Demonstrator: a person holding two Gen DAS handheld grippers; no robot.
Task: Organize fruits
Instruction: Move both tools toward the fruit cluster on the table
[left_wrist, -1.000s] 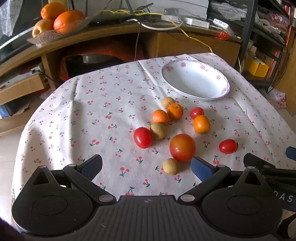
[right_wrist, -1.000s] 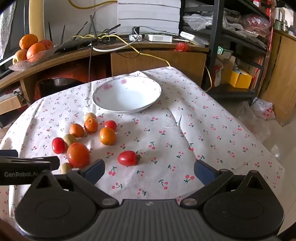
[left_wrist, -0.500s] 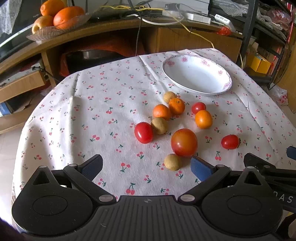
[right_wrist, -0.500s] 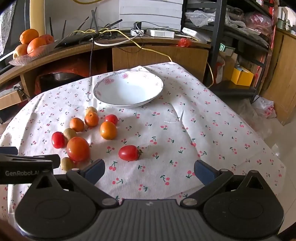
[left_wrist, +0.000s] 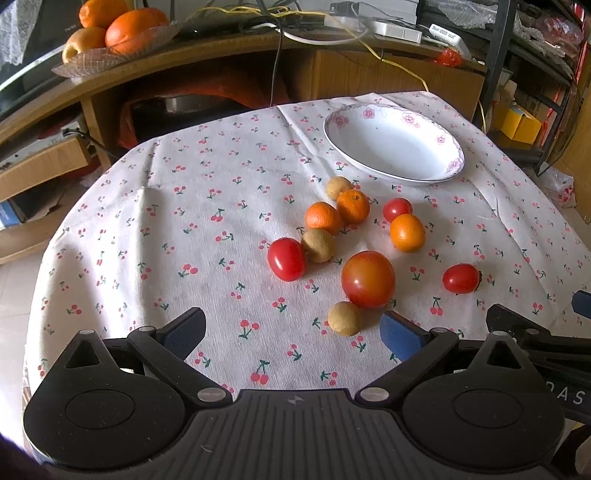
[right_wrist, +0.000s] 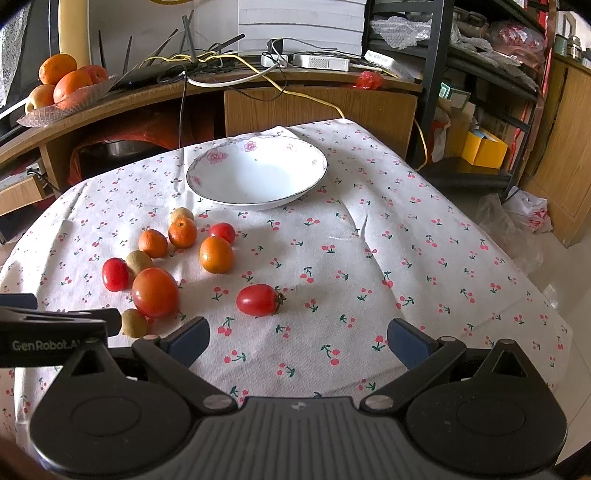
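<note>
Several small fruits lie loose on the cherry-print tablecloth (left_wrist: 207, 229): a big red-orange tomato (left_wrist: 367, 278) (right_wrist: 155, 291), red cherry tomatoes (left_wrist: 286, 258) (right_wrist: 258, 300), small oranges (left_wrist: 407, 232) (right_wrist: 216, 254) and brown longans (left_wrist: 345, 318). Behind them stands an empty white bowl (left_wrist: 448, 171) (right_wrist: 201, 186) with pink flowers on its rim. My left gripper (left_wrist: 293, 328) hovers open at the near edge, the longan just inside its right finger. My right gripper (right_wrist: 298, 341) is open too, just short of the lone red tomato.
A wooden shelf behind the table carries a glass dish of oranges (left_wrist: 122, 26) (right_wrist: 66, 83), cables and routers (right_wrist: 321, 61). A black metal rack (right_wrist: 436, 74) and a yellow box (right_wrist: 484, 147) stand to the right. The cloth's right half (right_wrist: 424, 258) holds no fruit.
Both grippers have risen and tilted slightly, so the table sits lower in each view. No fruit has moved and both grippers stay open.
</note>
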